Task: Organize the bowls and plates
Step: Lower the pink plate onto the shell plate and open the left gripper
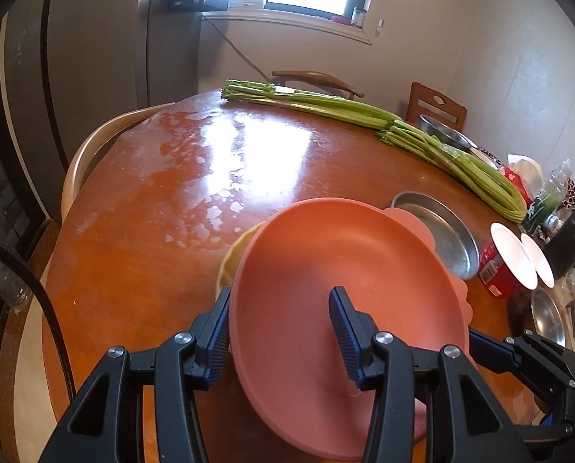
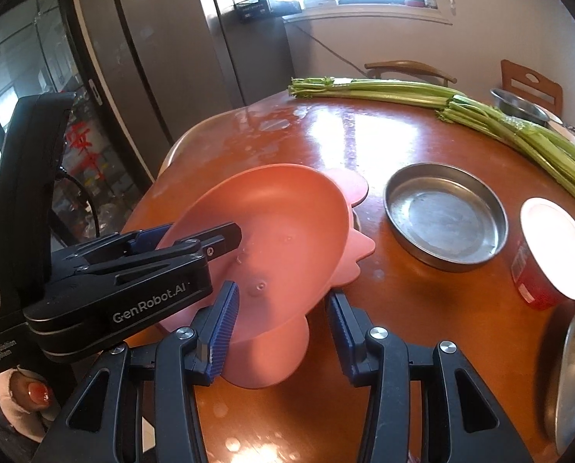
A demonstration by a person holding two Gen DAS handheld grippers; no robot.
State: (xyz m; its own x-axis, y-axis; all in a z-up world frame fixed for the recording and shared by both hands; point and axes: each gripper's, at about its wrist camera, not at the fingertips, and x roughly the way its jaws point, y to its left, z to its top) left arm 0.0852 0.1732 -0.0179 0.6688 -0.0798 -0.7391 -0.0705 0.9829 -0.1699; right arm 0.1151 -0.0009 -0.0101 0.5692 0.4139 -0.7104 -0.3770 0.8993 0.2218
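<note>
**Two-gripper carry of the pink plate, near edge of the table**

A yellow dish (image 1: 231,258) sits toward the table's (image 1: 152,231) near edge, partly under the carried plate.

The left gripper (image 1: 279,308) is clamped on the rim of the pink plate (image 1: 326,254), one pad inside and one under it. This pinch keeps the plate tilted and off the table.

A scalloped pink plate (image 2: 349,185) lies directly beneath and is the likely stacking target.

The right gripper (image 2: 283,308) straddles the plate's near-right rim. It appears closed on the rim to steady the load, though pad contact is partly hidden.

A steel pan (image 2: 445,216) stands just right of the stack, with a red cup (image 2: 534,281) beyond it. Both are well clear.
</note>
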